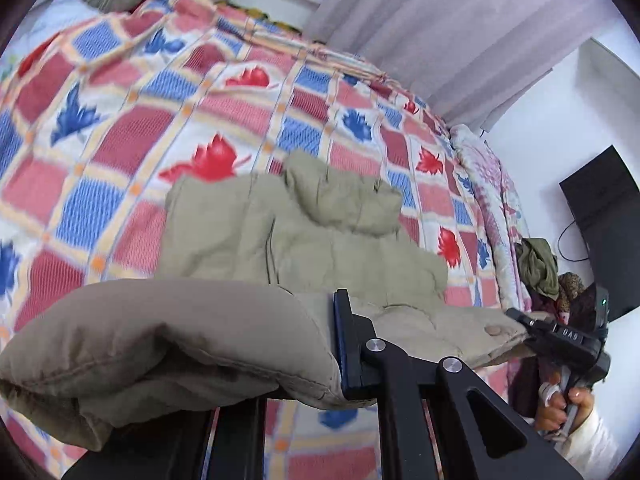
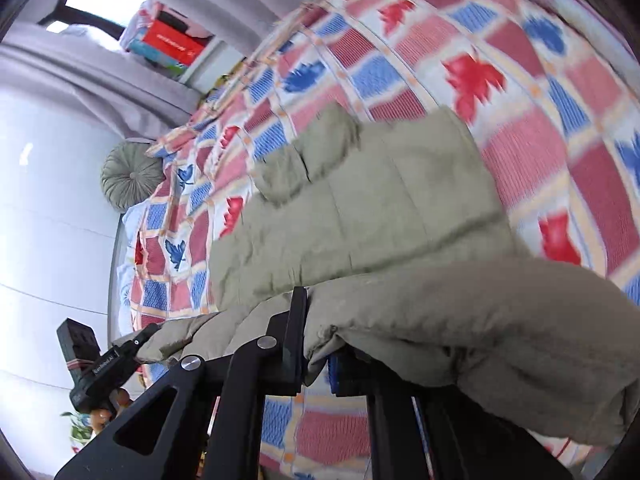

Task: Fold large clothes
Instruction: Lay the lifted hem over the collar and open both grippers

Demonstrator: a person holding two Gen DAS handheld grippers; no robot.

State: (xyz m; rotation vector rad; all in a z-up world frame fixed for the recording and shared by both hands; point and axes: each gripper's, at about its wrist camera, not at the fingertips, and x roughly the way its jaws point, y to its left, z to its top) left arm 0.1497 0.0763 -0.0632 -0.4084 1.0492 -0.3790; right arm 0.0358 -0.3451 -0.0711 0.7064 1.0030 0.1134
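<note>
A khaki padded jacket (image 1: 320, 232) lies on a bed under a checked quilt (image 1: 120, 128) with red and blue leaves. Its hood (image 1: 344, 196) points away from me. The near hem is lifted off the bed between both grippers. My left gripper (image 1: 334, 340) is shut on the hem's left part, and puffed cloth hides one finger. My right gripper (image 1: 516, 316) grips the hem's other end beside a button. In the right wrist view the right gripper (image 2: 318, 352) is shut on the jacket (image 2: 380, 200), and the left gripper (image 2: 146, 332) holds the far corner.
A round green cushion (image 2: 130, 176) rests at the head of the bed. Grey curtains (image 1: 440, 40) hang behind it. Boxes (image 2: 168, 44) sit on a white shelf. A heap of clothes (image 1: 540, 268) and a black screen (image 1: 608, 216) stand past the bed's right edge.
</note>
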